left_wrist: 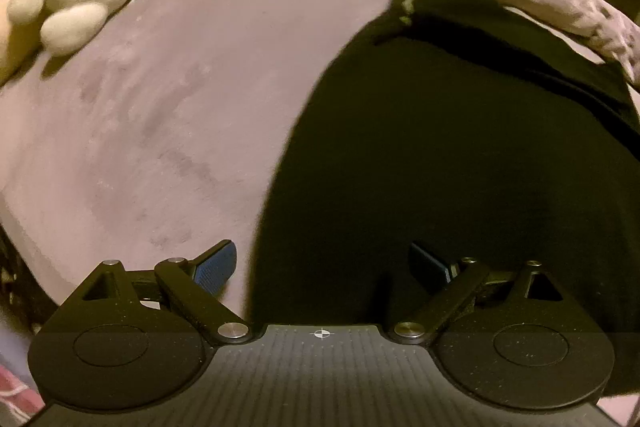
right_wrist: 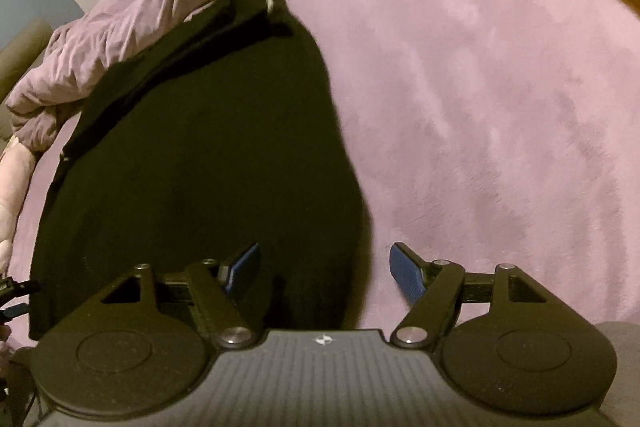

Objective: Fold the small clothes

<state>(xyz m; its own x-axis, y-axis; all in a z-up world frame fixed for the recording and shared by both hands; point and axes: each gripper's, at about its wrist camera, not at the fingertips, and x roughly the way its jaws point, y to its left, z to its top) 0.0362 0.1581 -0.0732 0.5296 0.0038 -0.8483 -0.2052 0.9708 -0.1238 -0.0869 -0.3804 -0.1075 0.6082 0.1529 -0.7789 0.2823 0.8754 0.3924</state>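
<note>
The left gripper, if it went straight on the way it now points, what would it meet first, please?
Probably the black fabric garment: the open left gripper straddles its left edge on the mauve plush bed cover, so either could come first; depth is unclear.

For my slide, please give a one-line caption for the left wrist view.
Open left gripper above the near edge of a black fabric garment on a mauve plush blanket.
</note>
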